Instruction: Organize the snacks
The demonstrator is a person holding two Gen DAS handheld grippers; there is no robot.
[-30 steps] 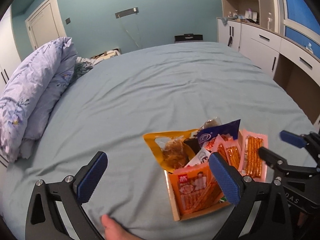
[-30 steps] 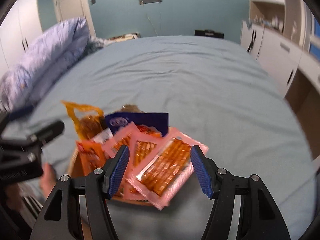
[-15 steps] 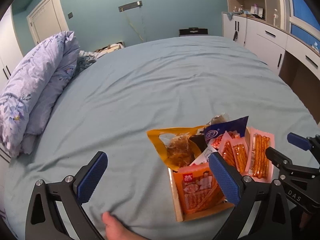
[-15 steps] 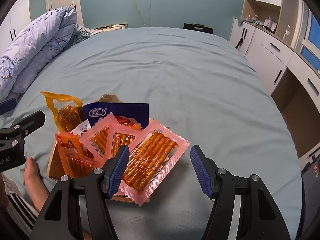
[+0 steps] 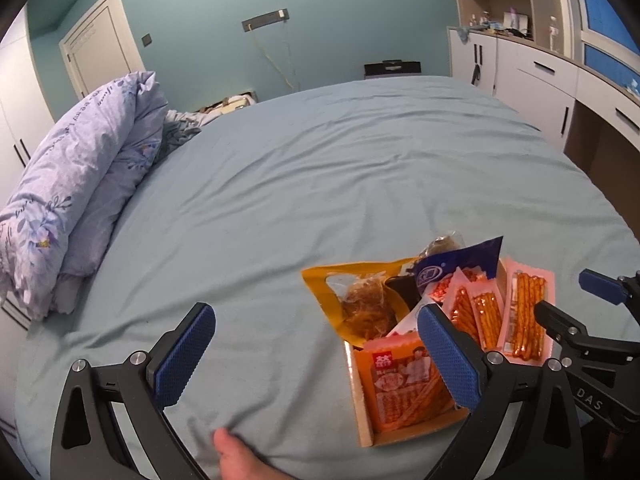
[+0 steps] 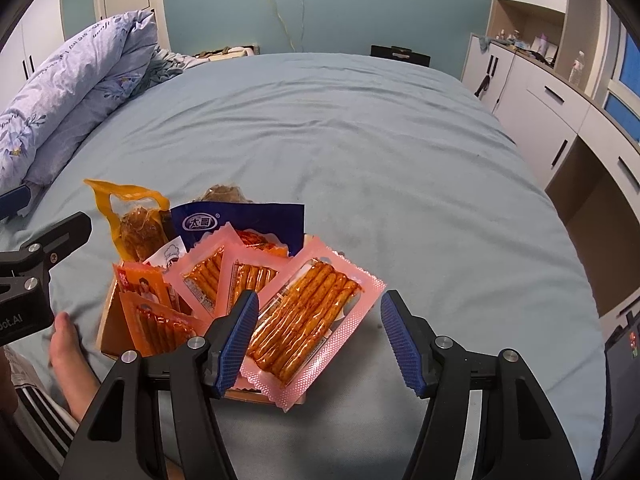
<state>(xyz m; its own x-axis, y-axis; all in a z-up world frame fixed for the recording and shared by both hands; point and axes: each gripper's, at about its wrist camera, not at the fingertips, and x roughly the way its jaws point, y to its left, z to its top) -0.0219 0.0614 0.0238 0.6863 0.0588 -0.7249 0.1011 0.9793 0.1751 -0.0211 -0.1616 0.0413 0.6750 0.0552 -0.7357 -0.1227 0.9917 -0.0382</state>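
A low cardboard box point(image 5: 364, 412) point(image 6: 107, 328) sits on the blue bedsheet, stuffed with snack packs. They include a pink pack of orange sticks point(image 6: 308, 320) point(image 5: 524, 316), an orange pack point(image 5: 404, 388) point(image 6: 160, 320), a dark blue pack point(image 6: 240, 224) point(image 5: 460, 264) and a yellow bag point(image 5: 352, 292) point(image 6: 132, 220). My left gripper point(image 5: 316, 356) is open and empty, to the left of the box. My right gripper point(image 6: 320, 340) is open and empty, hovering over the pink pack's near end.
A rolled lilac duvet point(image 5: 72, 184) point(image 6: 68, 88) lies at the bed's left side. White cabinets and drawers point(image 5: 560, 92) point(image 6: 560, 112) line the right wall. A bare foot point(image 6: 68, 348) rests beside the box. The bedsheet point(image 5: 320, 168) stretches far beyond the box.
Both grippers have drawn back and risen a little, so the box looks smaller and farther. The snacks have not moved. Both grippers stay open.
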